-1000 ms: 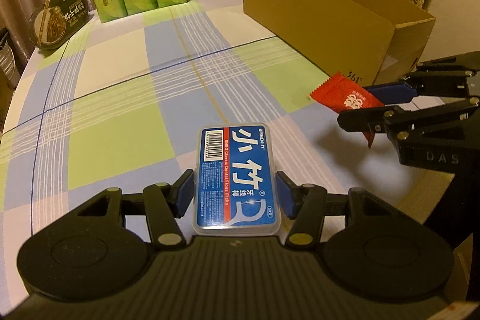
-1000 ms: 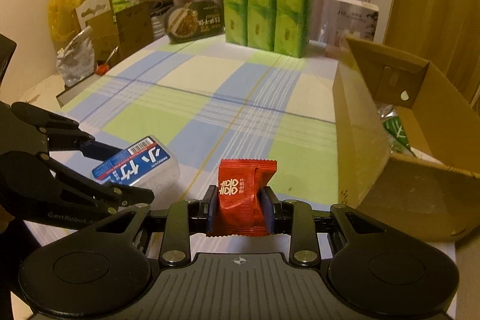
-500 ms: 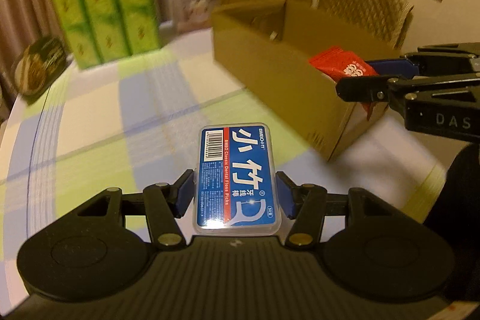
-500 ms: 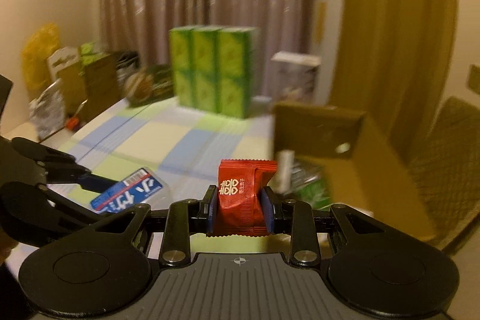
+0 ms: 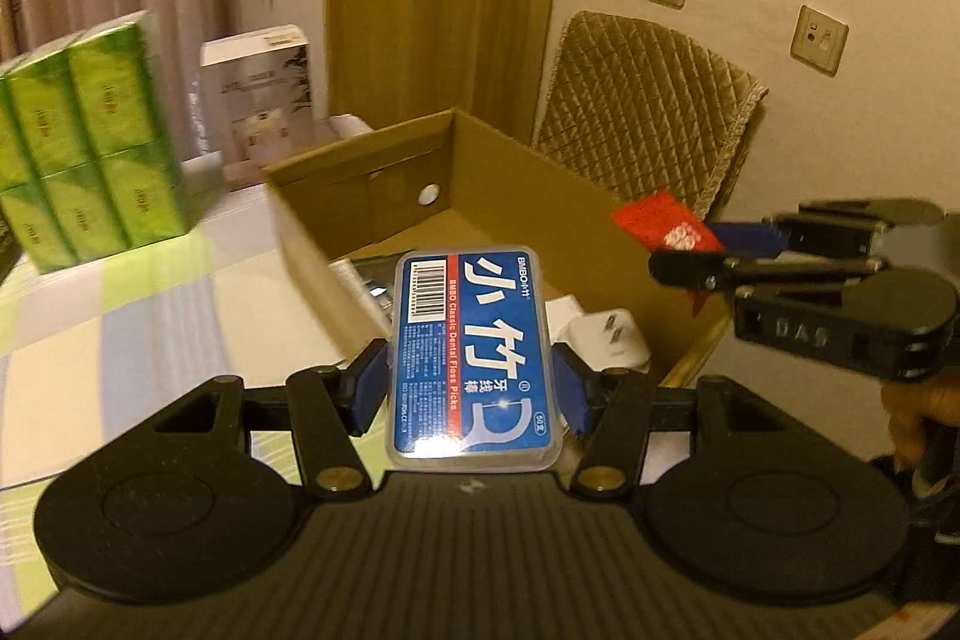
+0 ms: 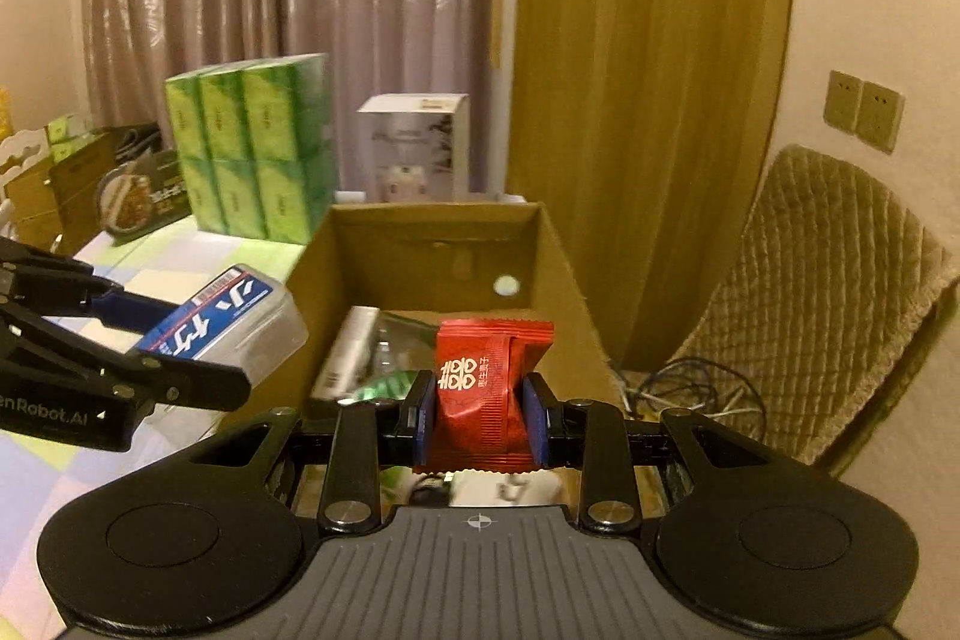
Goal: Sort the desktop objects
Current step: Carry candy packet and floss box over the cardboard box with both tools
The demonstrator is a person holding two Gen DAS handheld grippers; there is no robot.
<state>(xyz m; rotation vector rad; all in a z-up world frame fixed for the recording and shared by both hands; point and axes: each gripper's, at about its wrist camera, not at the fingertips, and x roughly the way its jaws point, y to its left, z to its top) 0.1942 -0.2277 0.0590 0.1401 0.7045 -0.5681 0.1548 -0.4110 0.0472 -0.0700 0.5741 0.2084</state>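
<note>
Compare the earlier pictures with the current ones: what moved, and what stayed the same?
Both grippers rose from the tablecloth to the cardboard box: the right gripper carried the red candy packet above its opening, the left gripper brought the floss pick box to its edge. Both grips unchanged.

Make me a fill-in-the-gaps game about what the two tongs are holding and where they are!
1. The left tongs grip a clear floss pick box with a ____ label.
2. The right tongs pinch a ____ candy packet.
3. Both are held above the open ____ box.
4. Behind it, the stacked tissue packs are ____.

Missing words: blue; red; cardboard; green
</note>
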